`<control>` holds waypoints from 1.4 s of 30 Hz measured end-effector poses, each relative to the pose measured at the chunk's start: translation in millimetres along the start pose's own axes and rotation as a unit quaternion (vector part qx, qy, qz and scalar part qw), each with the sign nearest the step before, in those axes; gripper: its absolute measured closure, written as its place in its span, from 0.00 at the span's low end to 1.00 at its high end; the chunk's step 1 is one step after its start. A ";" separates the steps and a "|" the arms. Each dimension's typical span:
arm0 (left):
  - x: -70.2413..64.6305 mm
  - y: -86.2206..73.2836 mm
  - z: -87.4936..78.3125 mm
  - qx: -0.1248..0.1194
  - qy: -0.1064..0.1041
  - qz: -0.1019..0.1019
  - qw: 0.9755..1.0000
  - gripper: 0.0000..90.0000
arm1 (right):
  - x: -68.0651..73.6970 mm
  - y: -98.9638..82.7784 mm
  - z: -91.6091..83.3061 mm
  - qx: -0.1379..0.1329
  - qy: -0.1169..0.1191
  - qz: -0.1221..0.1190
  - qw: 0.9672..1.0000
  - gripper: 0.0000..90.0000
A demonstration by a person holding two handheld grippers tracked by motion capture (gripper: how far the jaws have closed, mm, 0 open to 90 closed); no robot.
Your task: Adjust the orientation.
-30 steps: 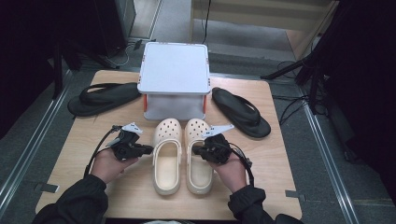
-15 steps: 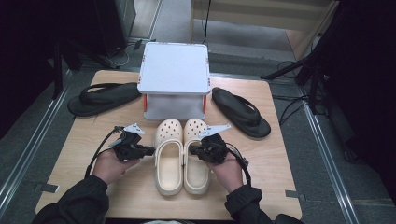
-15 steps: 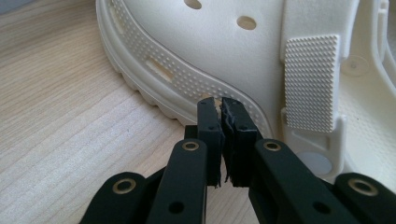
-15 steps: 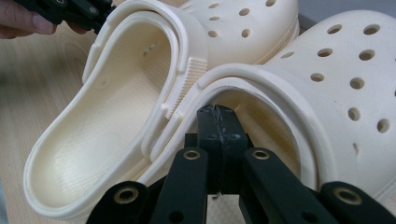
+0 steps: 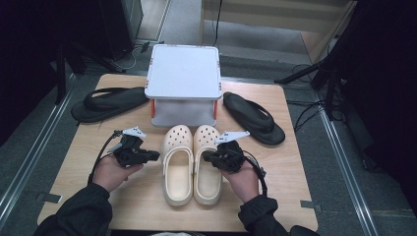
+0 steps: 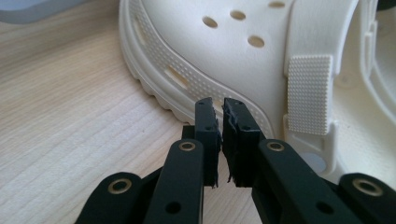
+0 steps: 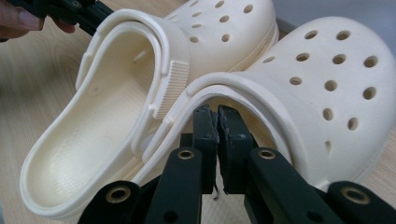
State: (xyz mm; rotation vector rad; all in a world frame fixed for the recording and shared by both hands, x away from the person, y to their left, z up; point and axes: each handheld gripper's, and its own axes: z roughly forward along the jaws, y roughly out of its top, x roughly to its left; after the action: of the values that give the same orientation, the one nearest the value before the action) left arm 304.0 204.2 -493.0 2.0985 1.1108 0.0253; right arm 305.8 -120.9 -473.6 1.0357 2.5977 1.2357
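Observation:
Two cream clogs lie side by side, toes away from me: the left clog (image 5: 177, 167) (image 6: 243, 60) (image 7: 116, 93) and the right clog (image 5: 206, 137) (image 7: 327, 84). My left gripper (image 5: 156, 156) (image 6: 217, 105) points at the left clog's outer side, just short of its sole, and also shows beyond the left clog (image 7: 105, 16). The right gripper (image 5: 206, 157) (image 7: 212, 112) has its tips at the rim of the right clog's opening. Both pairs of jaws have just been opening by a crack. They stand all but shut, with nothing between them.
A white box (image 5: 183, 73) stands behind the clogs on the wooden table (image 5: 295, 162). One black flip-flop (image 5: 108, 101) lies at the far left and another (image 5: 253, 118) at the far right. The floor drops away on all sides.
The right clog's heel has edged slightly left, closer to the left clog. Both hands stay almost where they were.

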 end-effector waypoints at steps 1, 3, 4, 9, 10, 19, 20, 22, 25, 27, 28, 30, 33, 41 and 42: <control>0.3 1.3 -1.8 -0.001 0.003 0.001 1.000 0.93 | -0.1 -0.6 -1.7 -0.003 0.000 0.002 1.000 0.94; 0.2 3.7 -5.9 -0.011 0.002 0.003 1.000 0.91 | 0.0 -2.3 -4.9 -0.011 0.004 0.008 1.000 0.91; 0.5 5.1 -7.8 -0.012 0.001 0.004 1.000 0.91 | 0.9 -3.3 -6.6 -0.013 0.006 0.013 1.000 0.90; 1.1 12.1 -13.5 -0.016 -0.006 0.004 1.000 0.90 | 9.3 -8.3 -13.0 -0.028 -0.004 0.017 0.999 0.76; 1.0 14.9 -15.4 -0.017 -0.004 0.005 1.000 0.91 | 10.4 -9.0 -13.6 -0.030 -0.005 0.017 0.999 0.73; 6.6 30.0 -24.0 -0.029 -0.009 0.005 1.000 0.92 | 24.1 -17.6 -13.8 -0.047 -0.018 0.056 0.997 0.62; 7.7 32.1 -25.2 -0.031 -0.008 0.005 0.999 0.93 | 25.1 -18.2 -13.0 -0.047 -0.019 0.057 0.997 0.61; 10.9 36.8 -27.1 -0.033 -0.008 0.004 0.999 0.93 | 27.9 -19.6 -10.5 -0.047 -0.021 0.062 0.997 0.58; 16.6 45.7 -31.0 -0.038 0.000 0.007 0.999 0.95 | 30.6 -20.0 -7.8 -0.048 -0.029 0.068 0.996 0.53; 19.4 51.6 -34.9 -0.041 0.001 0.011 0.999 0.96 | 31.3 -19.8 -6.3 -0.049 -0.031 0.070 0.996 0.51; 20.5 54.0 -36.6 -0.042 0.001 0.012 0.999 0.97 | 31.8 -19.5 -5.3 -0.051 -0.031 0.070 0.996 0.51; 23.6 61.7 -41.3 -0.048 0.004 0.015 0.999 0.99 | 32.8 -19.1 -3.7 -0.051 -0.032 0.072 0.996 0.49; 28.2 74.1 -47.9 -0.052 0.008 0.018 0.998 1.00 | 33.5 -18.7 -1.0 -0.053 -0.038 0.075 0.995 0.47; 38.0 106.8 -64.0 -0.059 0.019 0.028 0.998 1.00 | 34.6 -17.7 4.0 -0.051 -0.050 0.081 0.994 0.42; 39.2 112.6 -65.0 -0.059 0.023 0.029 0.998 1.00 | 34.6 -17.6 4.7 -0.051 -0.051 0.080 0.994 0.41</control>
State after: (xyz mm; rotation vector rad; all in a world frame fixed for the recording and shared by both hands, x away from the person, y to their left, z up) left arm 385.5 233.0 -388.3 2.0326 1.0499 0.1642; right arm 271.3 -104.6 -482.4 1.2717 2.3888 1.2964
